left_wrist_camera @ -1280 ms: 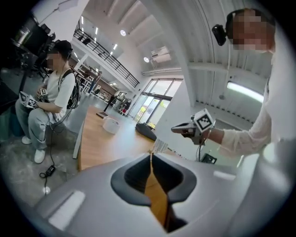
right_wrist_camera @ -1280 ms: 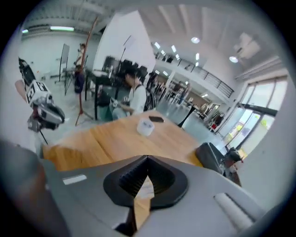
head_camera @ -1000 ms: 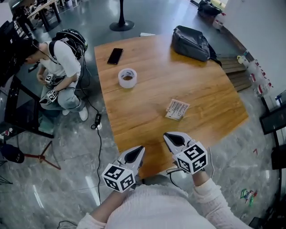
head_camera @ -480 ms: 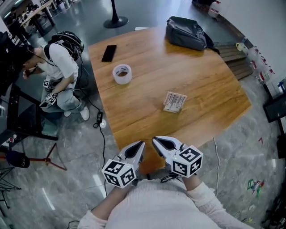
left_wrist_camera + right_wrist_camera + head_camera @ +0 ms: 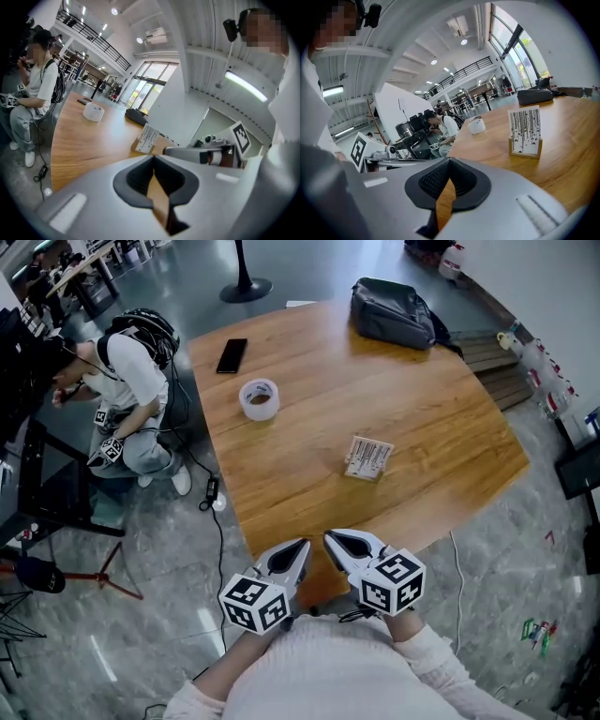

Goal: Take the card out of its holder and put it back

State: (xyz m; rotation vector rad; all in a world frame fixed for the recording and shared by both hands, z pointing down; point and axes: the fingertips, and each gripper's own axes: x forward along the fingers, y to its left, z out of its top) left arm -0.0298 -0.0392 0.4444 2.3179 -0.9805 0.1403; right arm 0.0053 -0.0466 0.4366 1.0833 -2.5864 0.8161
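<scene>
Black-striped white card (image 5: 525, 130)

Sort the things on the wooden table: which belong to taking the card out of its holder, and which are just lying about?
Job: white black-striped card; its small wooden holder; left gripper and right gripper, both shut, empty.
Lying about: white tape roll; black phone; dark grey bag.
</scene>
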